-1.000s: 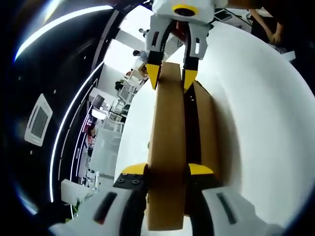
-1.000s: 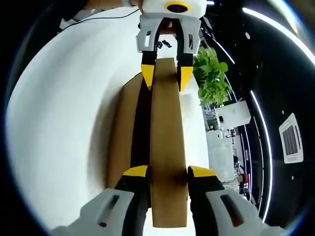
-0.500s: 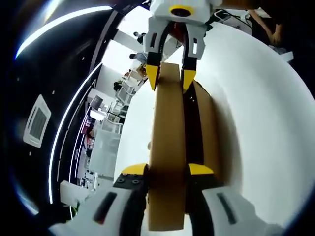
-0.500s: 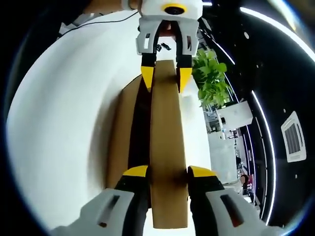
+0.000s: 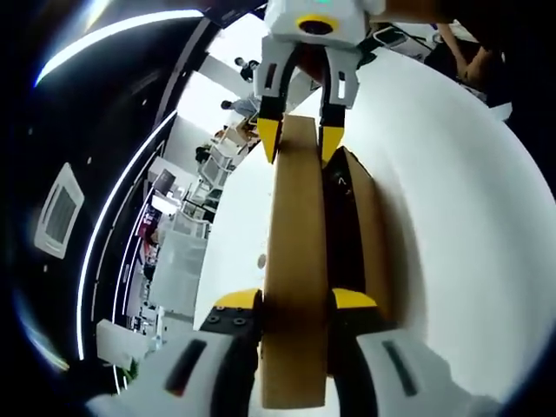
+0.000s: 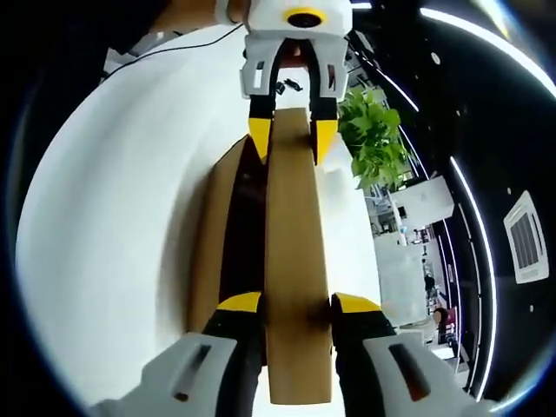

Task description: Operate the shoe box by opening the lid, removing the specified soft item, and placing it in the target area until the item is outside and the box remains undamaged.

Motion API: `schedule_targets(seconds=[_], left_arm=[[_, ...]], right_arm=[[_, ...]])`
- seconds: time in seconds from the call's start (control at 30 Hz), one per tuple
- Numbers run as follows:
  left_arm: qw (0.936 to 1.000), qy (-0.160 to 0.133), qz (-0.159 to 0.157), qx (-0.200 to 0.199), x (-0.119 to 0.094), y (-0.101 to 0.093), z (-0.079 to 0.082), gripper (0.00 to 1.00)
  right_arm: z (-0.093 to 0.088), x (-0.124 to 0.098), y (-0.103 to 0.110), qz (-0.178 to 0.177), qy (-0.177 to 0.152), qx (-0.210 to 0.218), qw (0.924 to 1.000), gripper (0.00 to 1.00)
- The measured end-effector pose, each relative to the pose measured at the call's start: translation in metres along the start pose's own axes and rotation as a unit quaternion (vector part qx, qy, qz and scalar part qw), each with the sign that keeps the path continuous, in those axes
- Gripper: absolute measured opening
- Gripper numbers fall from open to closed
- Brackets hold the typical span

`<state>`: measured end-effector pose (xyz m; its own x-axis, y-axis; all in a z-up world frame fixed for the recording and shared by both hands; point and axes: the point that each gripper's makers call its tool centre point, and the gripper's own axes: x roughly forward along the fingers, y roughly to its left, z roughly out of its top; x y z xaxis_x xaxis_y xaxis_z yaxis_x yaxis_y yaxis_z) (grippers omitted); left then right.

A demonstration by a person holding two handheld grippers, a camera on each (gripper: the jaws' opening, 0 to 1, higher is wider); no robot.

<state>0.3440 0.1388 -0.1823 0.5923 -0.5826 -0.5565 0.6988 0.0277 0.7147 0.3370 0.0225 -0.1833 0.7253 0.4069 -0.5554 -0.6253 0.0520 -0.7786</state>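
Note:
A brown cardboard shoe box lid (image 5: 295, 234) runs edge-on away from me, gripped at both ends. My left gripper (image 5: 294, 304) is shut on its near end in the left gripper view, and my right gripper (image 5: 300, 141) pinches the far end. In the right gripper view my right gripper (image 6: 295, 304) is shut on the lid (image 6: 294, 234), with my left gripper (image 6: 289, 139) clamping the far end. The box base (image 5: 372, 226) (image 6: 215, 234) lies beside the lid on the white table (image 6: 104, 226). A dark gap separates lid and base, and the inside is hidden.
A green potted plant (image 6: 373, 130) stands beyond the table's edge. Shelves and white furniture (image 5: 187, 226) fill the room off the other edge. A person's arm (image 5: 469, 52) shows at the table's far side. A black cable (image 6: 187, 42) crosses the far tabletop.
Both views have tilted a little, and the dark gap between lid and base looks slightly wider. Both grips on the lid are unchanged.

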Motion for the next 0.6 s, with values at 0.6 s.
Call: schedule_targets(seconds=[0.6], left_arm=[[0.9996,0.004,-0.026,-0.007,-0.0009,0.0077,0.0034,0.30]], right_arm=[[0.0005,-0.0013,-0.0086,0.026,-0.004,0.008,0.9996,0.30]])
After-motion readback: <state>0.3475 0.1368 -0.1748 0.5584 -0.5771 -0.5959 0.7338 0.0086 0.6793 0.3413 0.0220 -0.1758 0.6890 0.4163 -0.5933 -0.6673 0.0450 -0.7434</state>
